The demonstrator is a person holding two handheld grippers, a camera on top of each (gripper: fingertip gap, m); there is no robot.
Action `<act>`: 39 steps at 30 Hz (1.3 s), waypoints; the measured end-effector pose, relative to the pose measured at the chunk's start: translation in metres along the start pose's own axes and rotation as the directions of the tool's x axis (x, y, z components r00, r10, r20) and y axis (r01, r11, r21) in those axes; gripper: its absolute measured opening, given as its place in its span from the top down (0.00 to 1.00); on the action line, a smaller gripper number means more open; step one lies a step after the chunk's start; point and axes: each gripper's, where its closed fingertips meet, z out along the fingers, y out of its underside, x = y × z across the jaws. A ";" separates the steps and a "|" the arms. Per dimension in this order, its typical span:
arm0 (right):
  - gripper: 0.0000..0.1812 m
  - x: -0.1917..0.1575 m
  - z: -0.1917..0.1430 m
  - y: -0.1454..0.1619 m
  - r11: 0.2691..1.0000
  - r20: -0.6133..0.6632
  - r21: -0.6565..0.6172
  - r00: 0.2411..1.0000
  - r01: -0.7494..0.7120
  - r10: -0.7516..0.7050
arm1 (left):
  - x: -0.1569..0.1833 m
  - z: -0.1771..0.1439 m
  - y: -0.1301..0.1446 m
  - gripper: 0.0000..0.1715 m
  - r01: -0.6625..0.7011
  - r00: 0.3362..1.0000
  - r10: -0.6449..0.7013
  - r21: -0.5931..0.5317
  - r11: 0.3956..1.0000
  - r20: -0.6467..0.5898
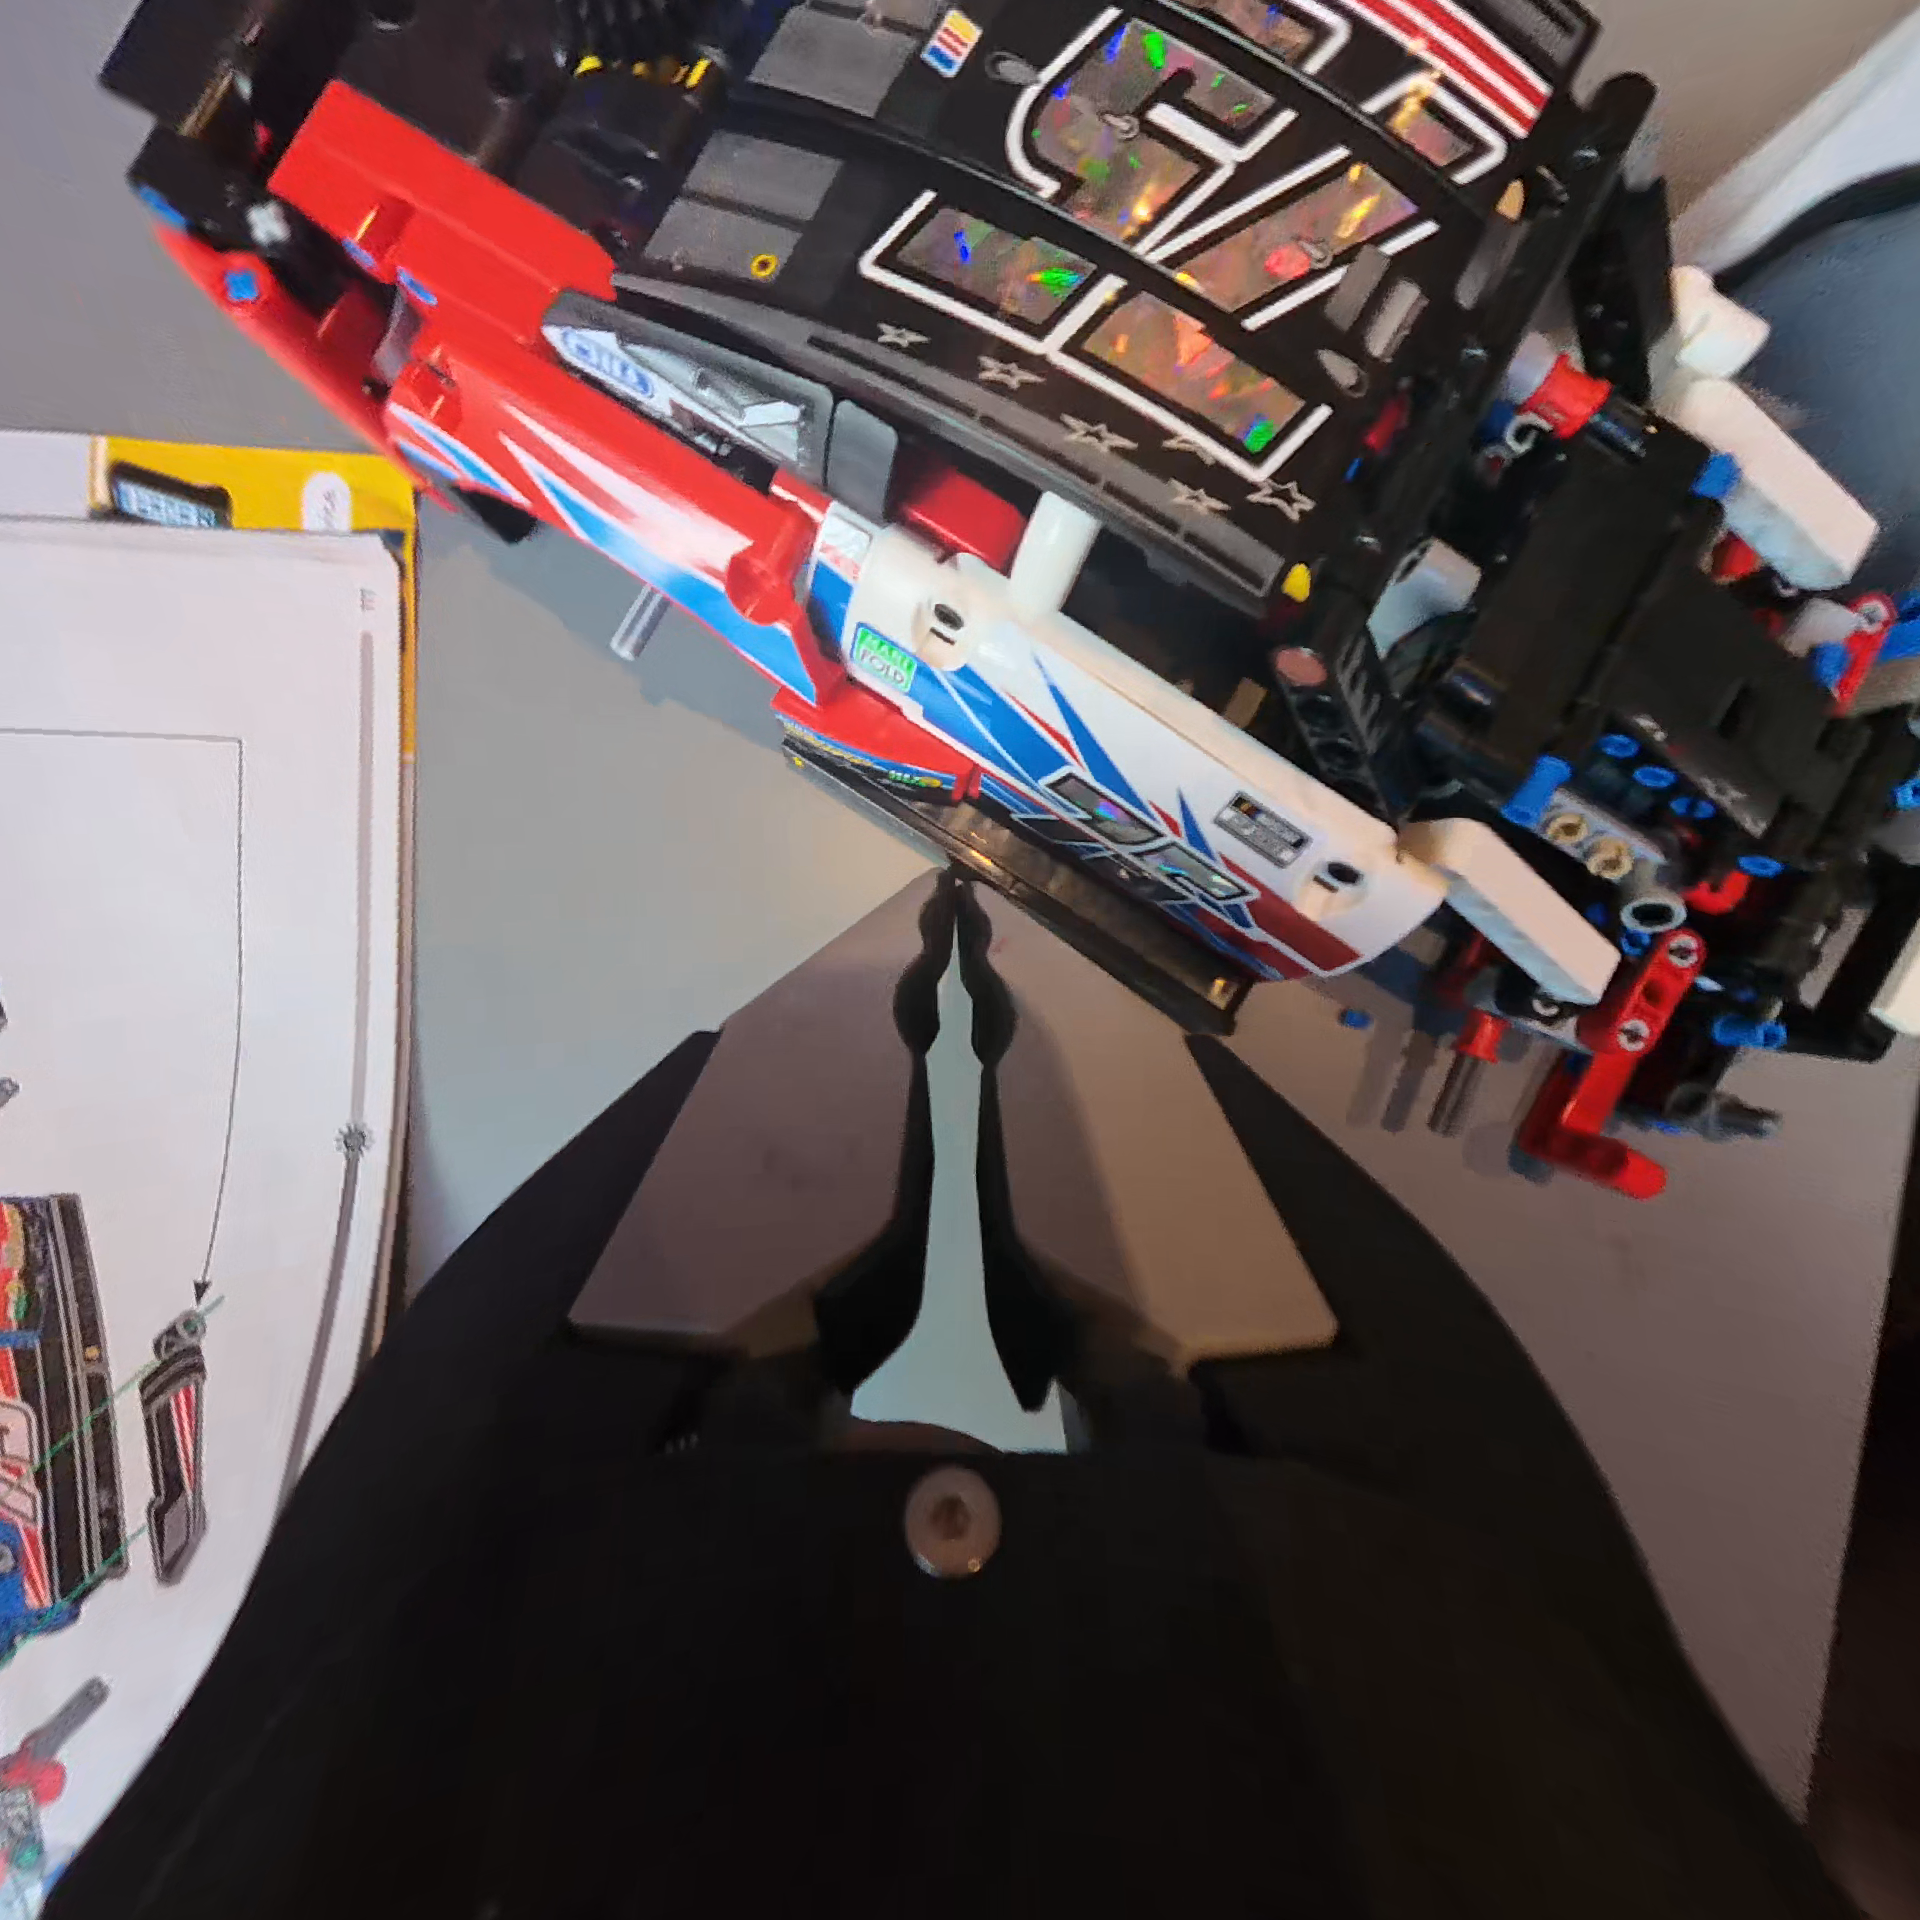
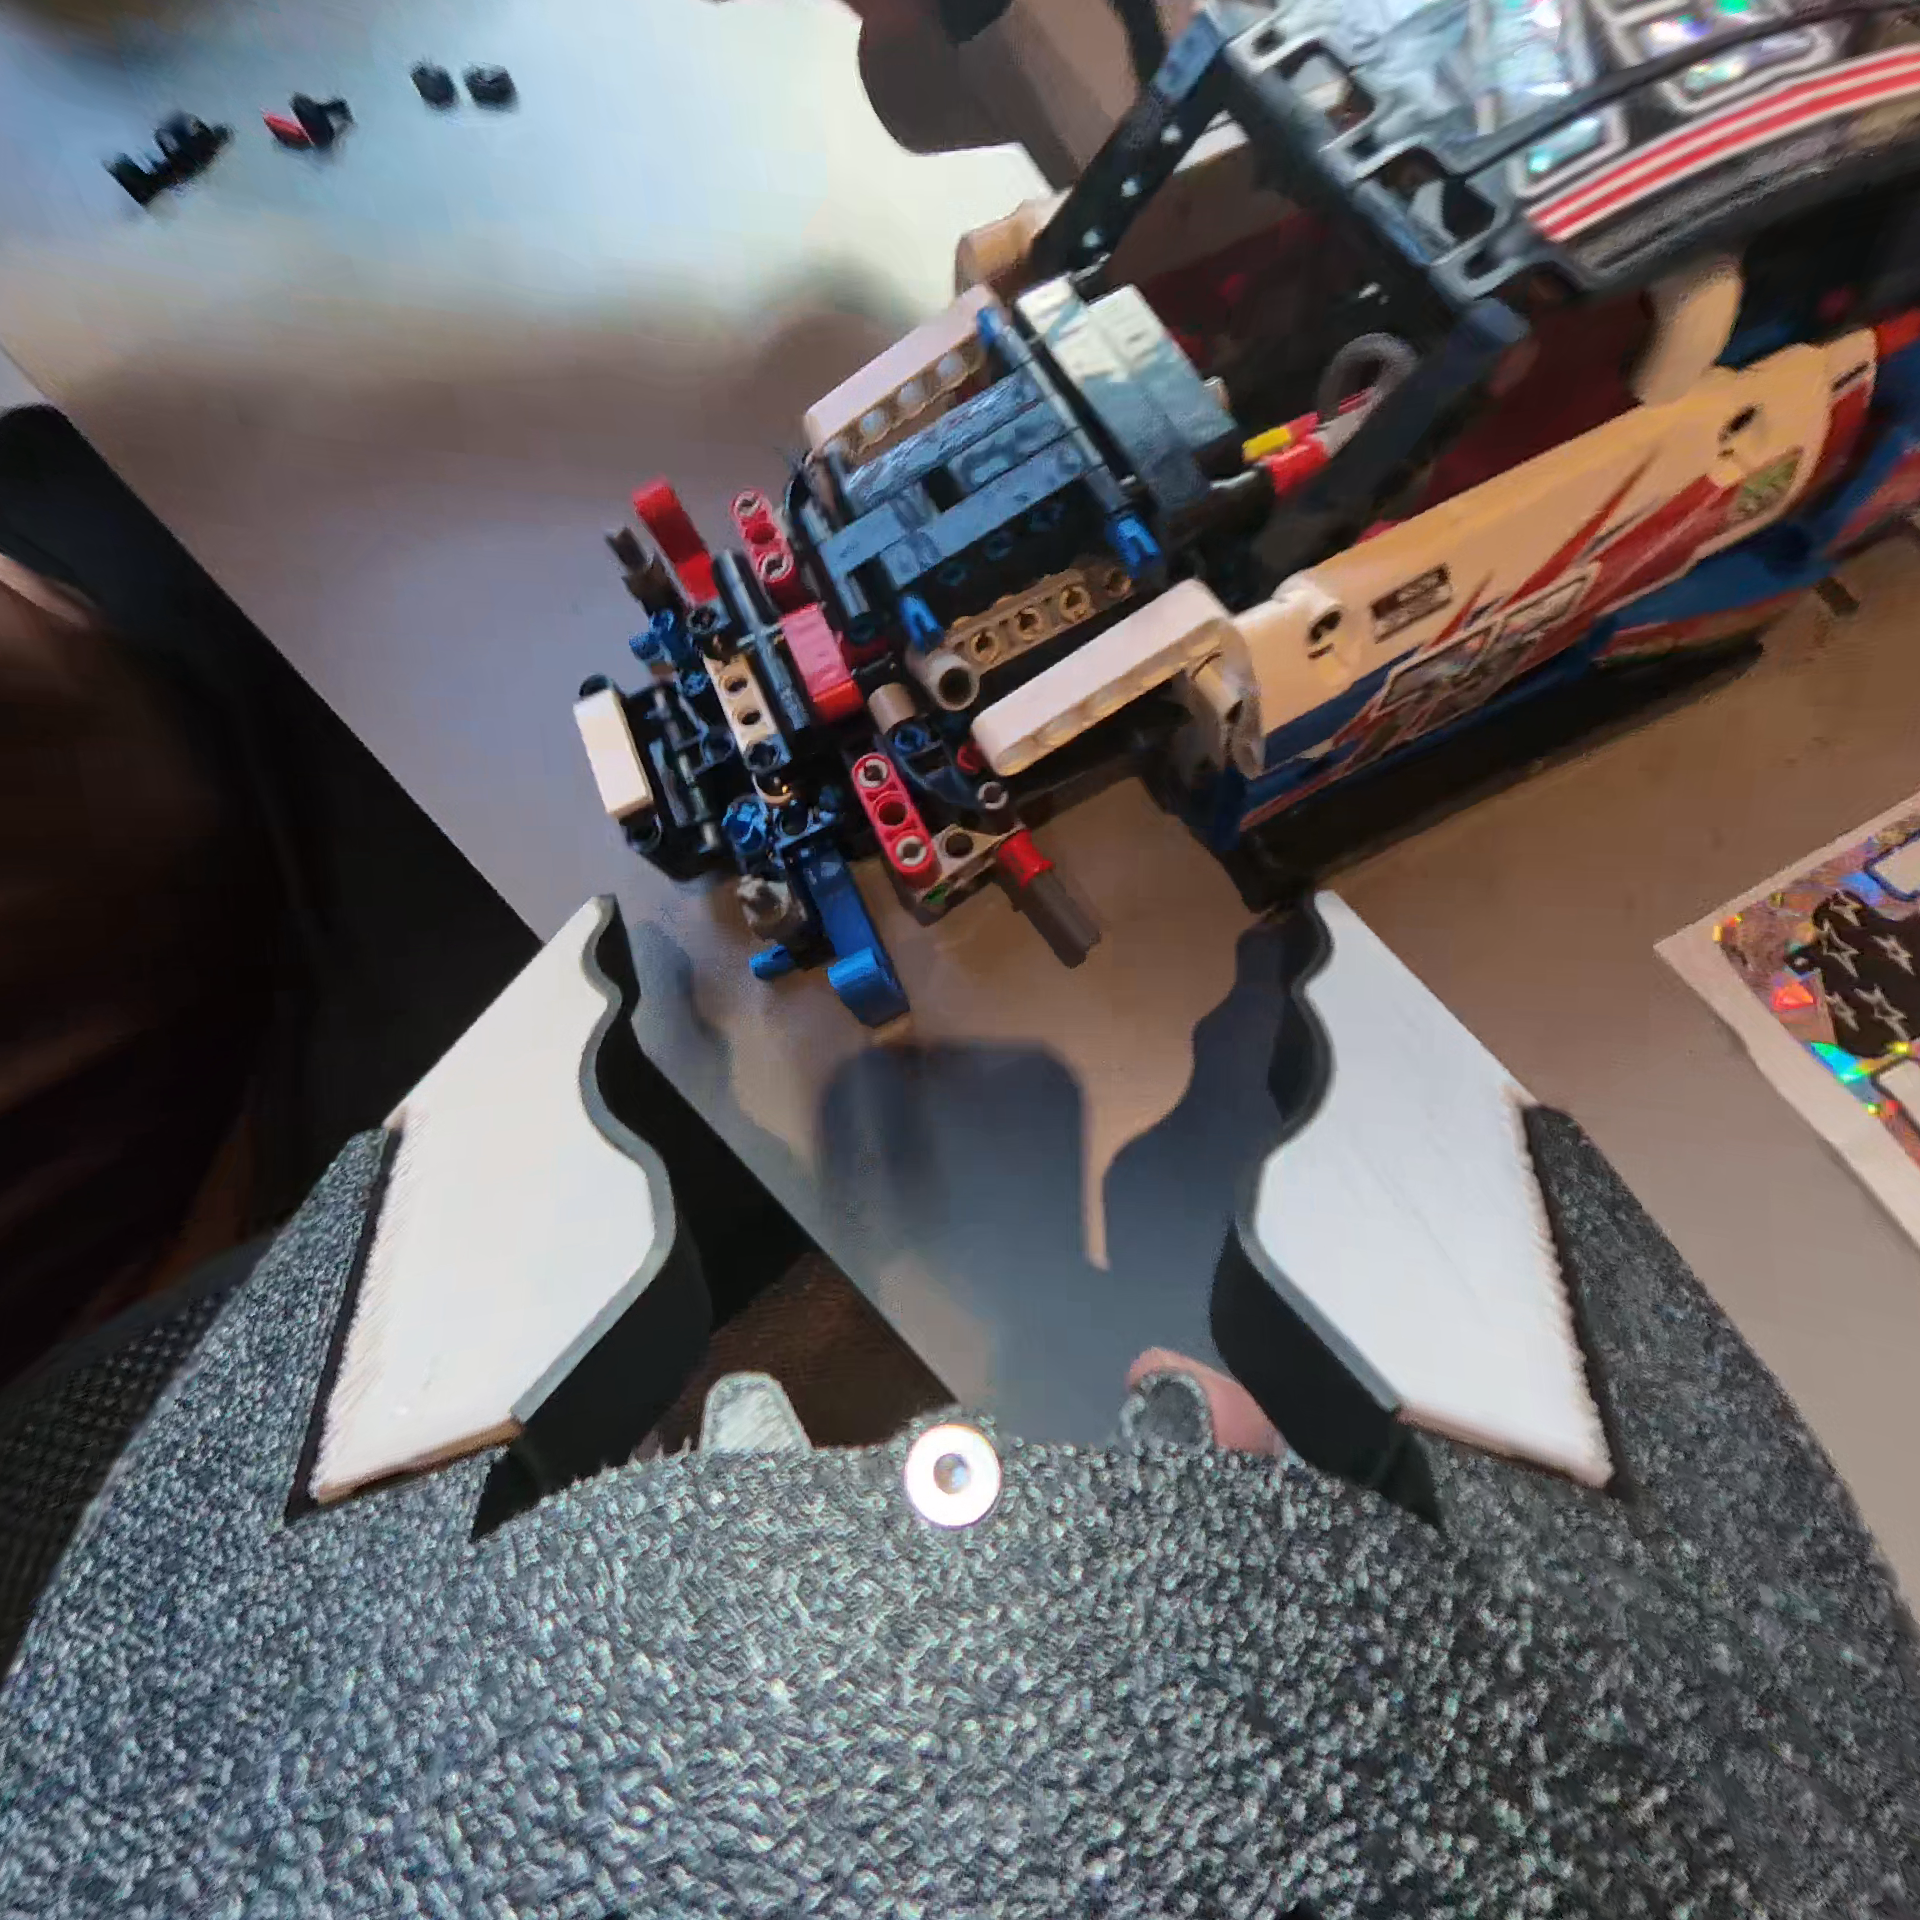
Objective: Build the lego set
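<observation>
A large lego car (image 1: 1039,436) with red, white and blue side panels and a black roof with shiny stickers lies across the grey table. In the left wrist view my left gripper (image 1: 956,894) is shut, its black fingertips (image 1: 940,935) together with nothing between them, just below the car's black bottom edge. In the right wrist view my right gripper (image 2: 961,914) is wide open and empty, just short of the car's exposed rear frame (image 2: 831,665) of blue, red and black beams. A red pin with a grey axle (image 2: 1049,894) sticks out of that frame toward the gripper.
An open instruction booklet (image 1: 187,935) lies left of the car on a yellow sheet. A shiny sticker sheet (image 2: 1829,997) lies at the right. Several small black and red loose parts (image 2: 301,114) lie at the far left. The table's edge (image 2: 312,717) runs diagonally at the left. Across from one pair of fingers to the other is roughly 15 cm.
</observation>
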 end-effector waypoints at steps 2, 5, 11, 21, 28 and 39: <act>0.30 -0.004 0.003 0.005 0.999 -0.057 -0.021 0.998 0.038 -0.039 | -0.003 0.004 -0.006 1.00 -0.011 1.000 0.011 0.008 1.000 -0.002; 0.30 -0.008 0.007 0.006 0.998 -0.120 -0.038 0.991 0.053 -0.058 | -0.014 0.012 -0.021 1.00 -0.024 0.999 0.024 0.014 1.000 0.028; 0.39 -0.010 0.014 -0.004 0.999 -0.208 -0.043 0.978 0.013 -0.021 | -0.033 0.003 -0.031 1.00 -0.054 0.992 0.050 0.030 0.998 0.118; 0.52 -0.049 -0.007 -0.045 0.987 -0.221 0.103 0.971 0.121 -0.096 | 0.023 -0.131 0.041 0.88 0.008 0.986 -0.038 0.181 0.983 0.164; 0.67 -0.157 0.024 -0.090 0.951 0.041 0.241 0.976 0.196 -0.212 | 0.081 -0.155 0.121 0.84 0.082 0.965 -0.150 0.297 0.951 0.216; 0.78 -0.172 0.121 -0.150 0.878 -0.246 0.229 0.898 0.420 -0.365 | 0.091 -0.189 0.212 0.83 0.153 0.880 -0.320 0.429 0.890 0.352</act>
